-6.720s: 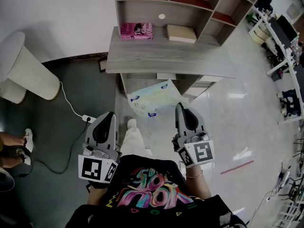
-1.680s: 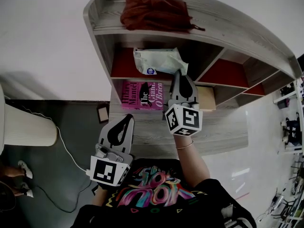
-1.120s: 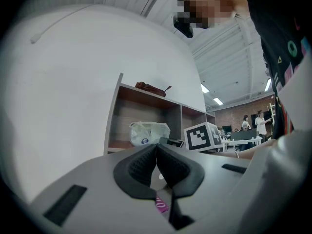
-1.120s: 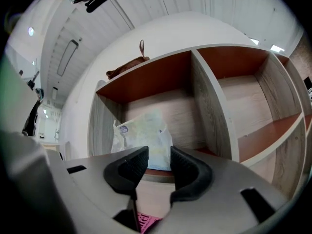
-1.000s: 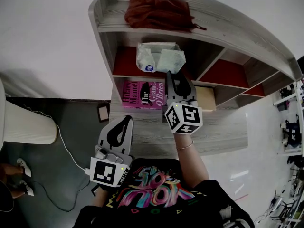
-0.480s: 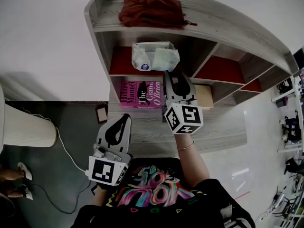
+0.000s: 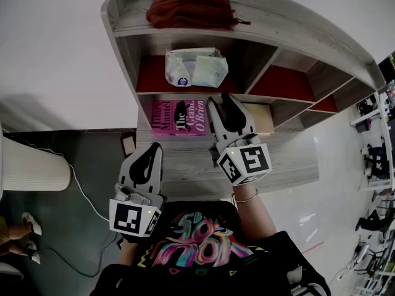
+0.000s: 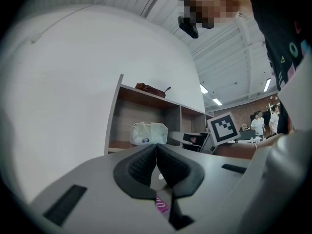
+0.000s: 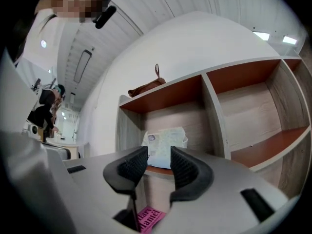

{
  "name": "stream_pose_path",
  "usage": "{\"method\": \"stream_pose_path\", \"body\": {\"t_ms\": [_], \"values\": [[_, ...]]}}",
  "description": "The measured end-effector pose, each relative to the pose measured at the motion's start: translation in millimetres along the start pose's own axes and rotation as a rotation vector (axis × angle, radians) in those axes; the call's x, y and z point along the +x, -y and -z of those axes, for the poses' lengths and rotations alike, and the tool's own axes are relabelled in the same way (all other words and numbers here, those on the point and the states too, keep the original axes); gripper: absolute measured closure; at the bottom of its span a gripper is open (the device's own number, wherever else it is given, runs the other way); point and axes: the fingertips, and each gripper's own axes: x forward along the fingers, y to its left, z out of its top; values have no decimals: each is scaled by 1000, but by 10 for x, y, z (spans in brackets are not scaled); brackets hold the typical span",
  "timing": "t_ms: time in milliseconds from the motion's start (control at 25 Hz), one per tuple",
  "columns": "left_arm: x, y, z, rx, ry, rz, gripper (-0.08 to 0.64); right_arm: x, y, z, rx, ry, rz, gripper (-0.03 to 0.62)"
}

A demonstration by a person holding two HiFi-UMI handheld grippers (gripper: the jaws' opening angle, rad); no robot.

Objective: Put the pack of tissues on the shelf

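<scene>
In the upper left compartment of the shelf point(image 7: 126, 53), the pack of tissues point(image 7: 196, 68) sits free, touching neither gripper. The right gripper point(image 7: 221, 101) is just below it, jaws spread and closing with nothing between them. The left gripper point(image 7: 153, 148) is lower, jaws pressed together and empty.

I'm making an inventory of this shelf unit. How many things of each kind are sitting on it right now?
pack of tissues: 1
pink book: 1
tan flat block, partly hidden: 1
dark red fabric bundle: 1
Total: 4
</scene>
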Motion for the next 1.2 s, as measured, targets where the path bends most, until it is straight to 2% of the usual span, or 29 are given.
{"method": "stream_pose_path", "body": {"t_ms": [280,480,800,1000,1200], "values": [[15,-3,76,-11,-19,12,535,-359,-97,-5,-15,-51,-73,448],[28,12,167,-19,-36,27,535,-686,-95,136,-18,-108,-129,497],[59,38,233,-22,-56,45,535,-1103,38,308,27,-155,-136,545],[64,38,258,-20,-65,44,535,-1188,6,305,63,-146,-149,575],[48,13,271,-18,-71,29,535,-1242,59,362,54,-164,-131,575]]}}
